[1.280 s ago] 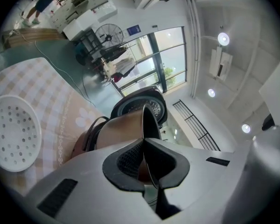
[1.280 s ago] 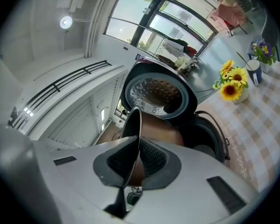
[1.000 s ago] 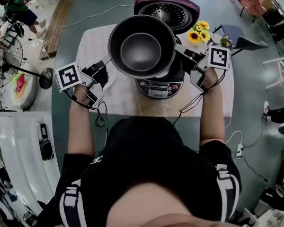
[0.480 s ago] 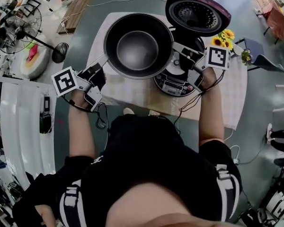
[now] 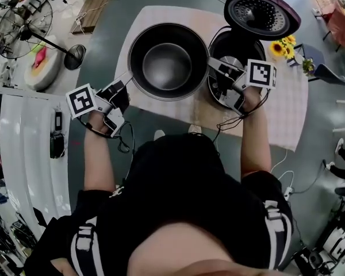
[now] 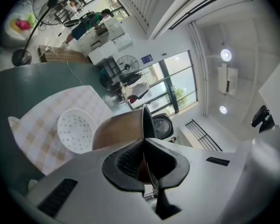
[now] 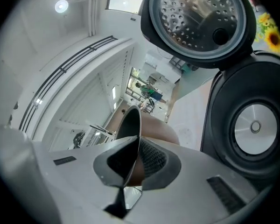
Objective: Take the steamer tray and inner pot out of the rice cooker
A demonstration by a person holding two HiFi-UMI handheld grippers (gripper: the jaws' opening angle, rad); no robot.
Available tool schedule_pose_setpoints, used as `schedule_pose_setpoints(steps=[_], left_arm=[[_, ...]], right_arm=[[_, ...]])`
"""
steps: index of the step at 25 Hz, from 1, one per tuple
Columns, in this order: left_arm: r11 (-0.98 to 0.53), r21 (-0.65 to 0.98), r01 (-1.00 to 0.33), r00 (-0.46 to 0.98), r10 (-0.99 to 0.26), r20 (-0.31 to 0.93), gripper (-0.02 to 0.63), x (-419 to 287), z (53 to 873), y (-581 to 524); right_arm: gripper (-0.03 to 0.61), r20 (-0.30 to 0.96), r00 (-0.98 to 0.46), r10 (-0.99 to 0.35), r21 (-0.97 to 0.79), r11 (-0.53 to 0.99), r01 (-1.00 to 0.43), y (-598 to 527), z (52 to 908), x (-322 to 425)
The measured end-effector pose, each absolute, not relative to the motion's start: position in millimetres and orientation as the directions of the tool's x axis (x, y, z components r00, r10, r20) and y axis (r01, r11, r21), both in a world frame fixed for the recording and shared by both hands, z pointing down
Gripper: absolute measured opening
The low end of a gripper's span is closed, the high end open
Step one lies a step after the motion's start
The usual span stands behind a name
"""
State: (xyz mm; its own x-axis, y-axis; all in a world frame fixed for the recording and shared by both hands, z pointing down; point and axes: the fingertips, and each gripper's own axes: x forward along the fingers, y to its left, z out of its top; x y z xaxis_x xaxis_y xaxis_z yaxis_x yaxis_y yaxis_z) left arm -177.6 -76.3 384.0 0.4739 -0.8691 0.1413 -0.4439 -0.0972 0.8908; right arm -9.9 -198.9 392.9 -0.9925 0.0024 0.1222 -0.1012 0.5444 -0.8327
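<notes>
Head view: inner pot (image 5: 168, 61) is clear of the rice cooker (image 5: 237, 40) and sits over the left half of the table (image 5: 287, 114), mouth up, nothing visible inside. It is carried between two claws. Left claw (image 5: 128, 80) is pressed together on the pot's near-left rim; the left gripper view shows the thin rim edge pinched between the dark pads (image 6: 123, 160). Right claw (image 5: 211, 65) is likewise clamped on the opposite rim, with the edge running between its pads (image 7: 154, 160). The pot looks held up off the checked cloth, though contact underneath cannot be seen. Steamer tray (image 6: 76, 130), white and perforated, lies flat on the cloth near the pot; only the left gripper view shows it. The cooker stands on the right side of the table with its lid (image 5: 261, 10) tipped back on the far side. In the right gripper view its cavity is bare down to the round heating plate (image 7: 254, 127). Sunflowers (image 5: 283, 48) stand just right of the cooker; a floor fan (image 5: 23, 22) is well off to the left. Judgement: both items are out of the cooker, so the removal is done. What remains is to lower the pot onto the cloth, beside the tray rather than on it, and let go.
</notes>
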Motion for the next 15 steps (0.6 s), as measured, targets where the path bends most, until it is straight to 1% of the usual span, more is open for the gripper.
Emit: schedule_pose_setpoints(steps=[7, 10, 14, 15], left_arm=[[-0.102, 0.921, -0.377, 0.573, -0.807, 0.146, 0.009, -243, 428, -20], [-0.109, 0.936, -0.334, 0.633, -0.762, 0.137, 0.011, -246, 450, -10], [-0.083, 0.934, -0.348, 0.662, -0.727, 0.183, 0.009, -256, 480, 0], [-0.087, 0.938, -0.337, 0.675, -0.717, 0.176, 0.010, -256, 484, 3]], right_arm=[[0.012, 0.194, -0.979, -0.067, -0.839, 0.505, -0.201, -130, 437, -67], [0.012, 0.219, -0.970, -0.107, -0.844, 0.477, -0.244, -111, 457, -66], [0.012, 0.260, -0.953, -0.157, -0.846, 0.439, -0.303, -93, 485, -66], [0.012, 0.266, -0.949, -0.169, -0.849, 0.426, -0.314, -87, 491, -65]])
